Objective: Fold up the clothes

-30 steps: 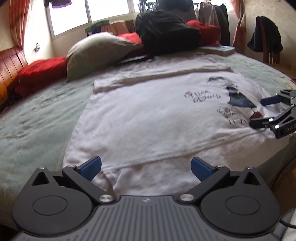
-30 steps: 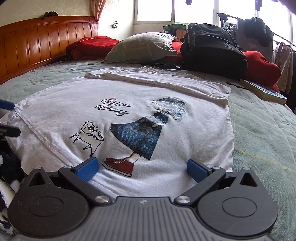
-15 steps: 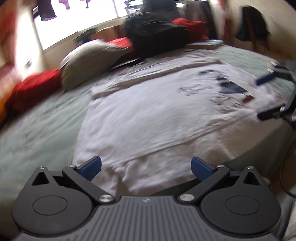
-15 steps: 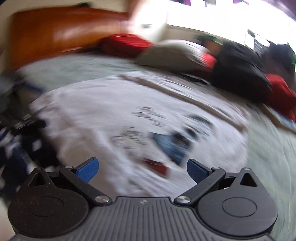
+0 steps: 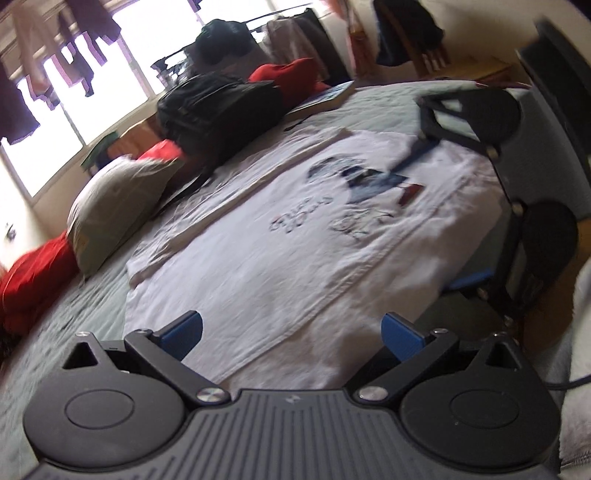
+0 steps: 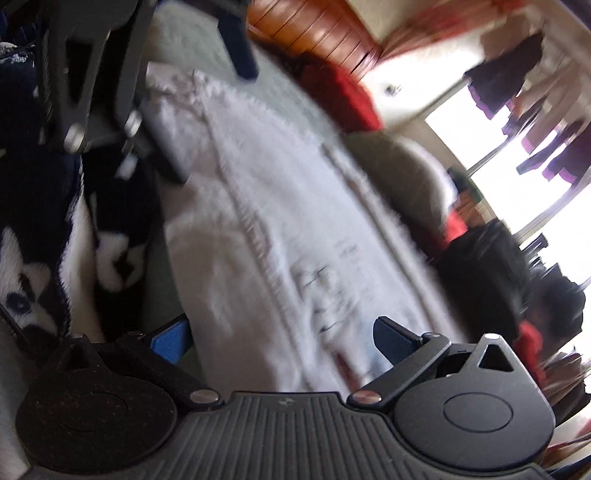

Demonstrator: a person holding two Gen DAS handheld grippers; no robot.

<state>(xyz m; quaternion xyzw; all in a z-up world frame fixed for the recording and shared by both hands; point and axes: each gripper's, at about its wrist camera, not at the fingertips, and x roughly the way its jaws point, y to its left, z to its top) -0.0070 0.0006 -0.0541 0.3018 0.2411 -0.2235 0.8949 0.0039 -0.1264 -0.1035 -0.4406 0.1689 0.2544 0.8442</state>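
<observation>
Left wrist, white T-shirt [image 5: 280, 258], grippers agape

I see a bed [image 5: 55, 321] with a grey-green cover and a wooden headboard [image 6: 317, 29]. Bright daylight floods through the window [image 5: 122, 92], where clothes hang; a wooden chair [image 5: 410, 44] stands beyond.
</observation>
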